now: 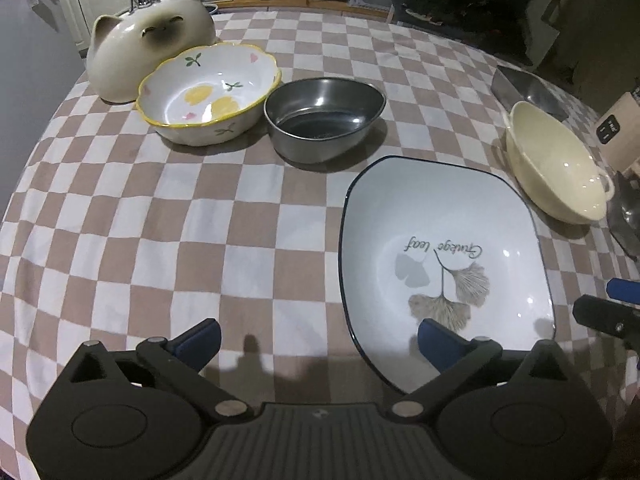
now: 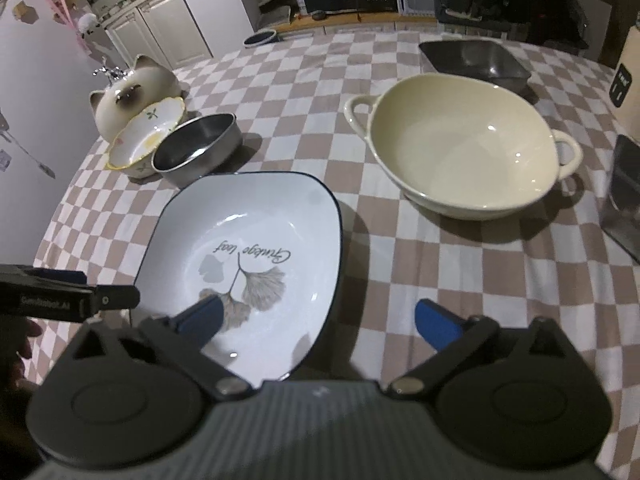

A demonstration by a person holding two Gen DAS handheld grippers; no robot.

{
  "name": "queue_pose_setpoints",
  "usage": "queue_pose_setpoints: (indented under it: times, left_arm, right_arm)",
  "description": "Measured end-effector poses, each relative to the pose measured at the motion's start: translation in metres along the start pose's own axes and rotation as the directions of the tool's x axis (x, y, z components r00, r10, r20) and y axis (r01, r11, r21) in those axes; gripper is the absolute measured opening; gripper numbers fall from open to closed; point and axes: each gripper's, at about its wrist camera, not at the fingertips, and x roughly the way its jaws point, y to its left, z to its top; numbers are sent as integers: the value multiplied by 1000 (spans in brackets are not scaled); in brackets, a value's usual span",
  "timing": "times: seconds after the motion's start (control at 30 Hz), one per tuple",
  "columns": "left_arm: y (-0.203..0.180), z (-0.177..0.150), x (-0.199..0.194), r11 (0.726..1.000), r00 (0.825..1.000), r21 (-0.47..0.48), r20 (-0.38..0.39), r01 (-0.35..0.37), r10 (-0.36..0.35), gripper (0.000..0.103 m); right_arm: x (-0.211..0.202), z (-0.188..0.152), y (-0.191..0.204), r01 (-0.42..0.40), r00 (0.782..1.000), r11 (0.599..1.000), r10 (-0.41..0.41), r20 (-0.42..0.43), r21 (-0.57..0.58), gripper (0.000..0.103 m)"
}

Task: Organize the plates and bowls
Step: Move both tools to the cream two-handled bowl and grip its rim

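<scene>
A white squarish plate with a dark rim and a ginkgo leaf print [image 1: 440,256] [image 2: 256,256] lies on the checkered tablecloth near me. My left gripper [image 1: 318,338] is open, its right finger over the plate's near edge. My right gripper [image 2: 318,320] is open, its left finger over the plate. A cream two-handled bowl [image 1: 556,164] [image 2: 460,144] sits to the right. A floral bowl with a yellow rim [image 1: 208,88] [image 2: 146,136] and a steel bowl [image 1: 324,116] [image 2: 200,148] sit at the far left.
A ceramic cat-shaped jar [image 1: 148,36] [image 2: 132,92] stands behind the floral bowl. A dark metal tray [image 2: 476,60] [image 1: 528,88] lies at the far right. A box [image 2: 628,80] and a dark object [image 2: 624,200] stand at the right edge.
</scene>
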Motion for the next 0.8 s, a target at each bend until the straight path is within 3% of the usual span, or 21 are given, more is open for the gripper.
queue_pose_setpoints:
  times: [0.33, 0.53, 0.8]
  left_arm:
    - [-7, -7, -34, 1000, 994, -28, 107, 12, -9, 103]
    - [-34, 0, -52, 998, 975, -46, 221, 41, -30, 103]
    - [-90, 18, -57, 991, 951, -8, 284, 132, -124, 103]
  right_arm:
    - [-36, -17, -7, 30, 996, 1000, -31, 86, 6, 103]
    - [-56, -18, -35, 63, 984, 995, -75, 161, 82, 103]
    - [-81, -11, -77, 62, 958, 976, -117, 263, 207, 103]
